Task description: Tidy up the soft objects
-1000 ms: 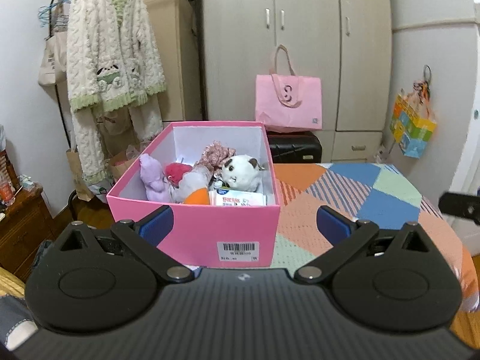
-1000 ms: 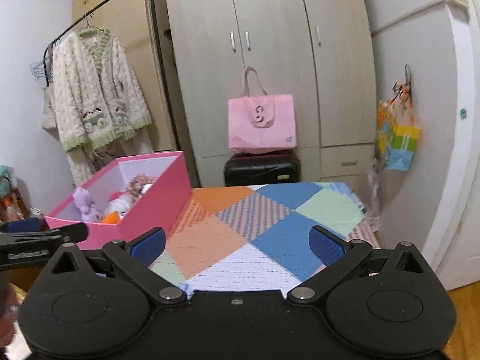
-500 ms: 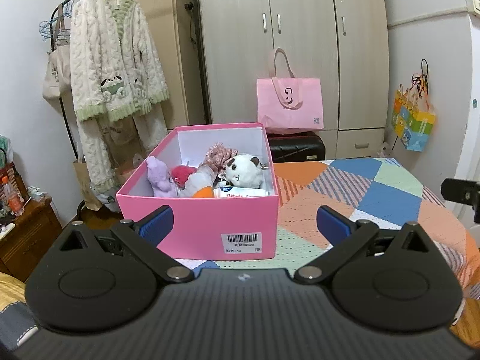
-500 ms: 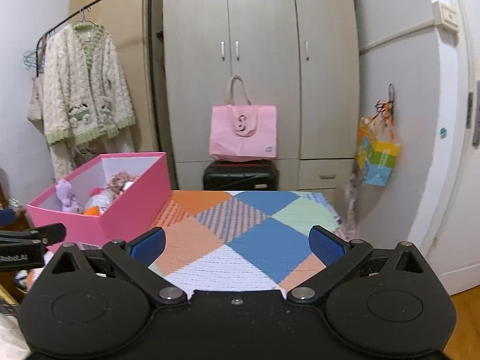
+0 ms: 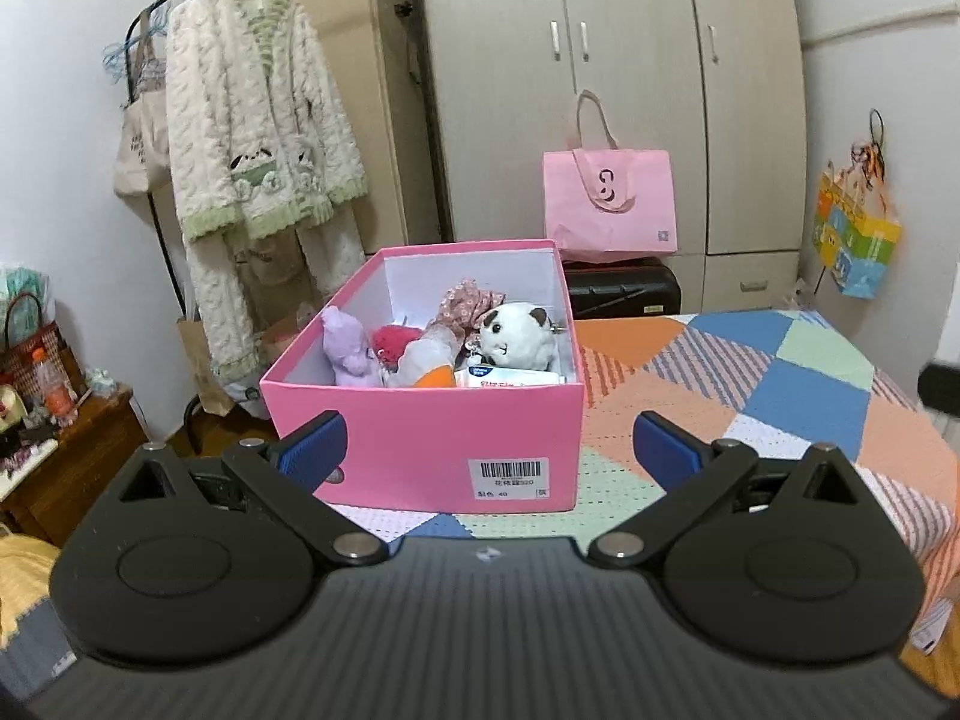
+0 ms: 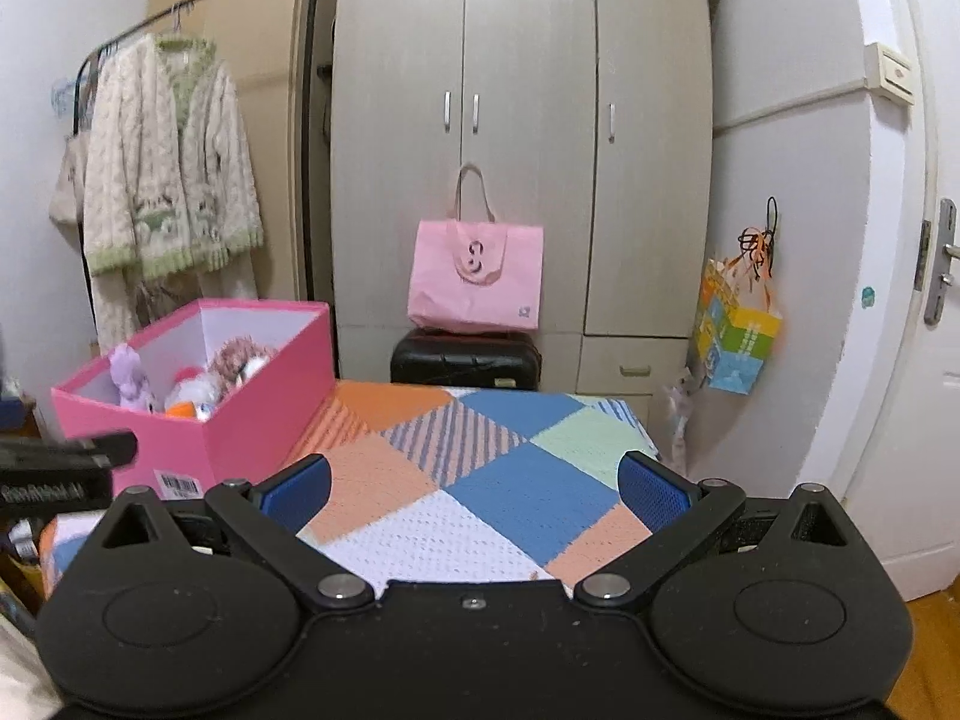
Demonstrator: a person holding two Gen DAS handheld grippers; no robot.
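Both grippers have drawn back from the pink box [image 5: 420, 438]; the left gripper [image 5: 489, 447] and right gripper [image 6: 474, 489] hold nothing, blue pads spread wide. Beyond the left one, the open box sits on a patchwork blanket [image 5: 750, 384], holding a white plush [image 5: 519, 339], purple plush [image 5: 345, 348] and other soft toys.

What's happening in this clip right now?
A person holds tongs in each hand over a table with a patchwork cloth. The left tongs face a pink box holding a white plush, a purple plush and other soft things. The right tongs point at the bare cloth. Both are open and hold nothing.
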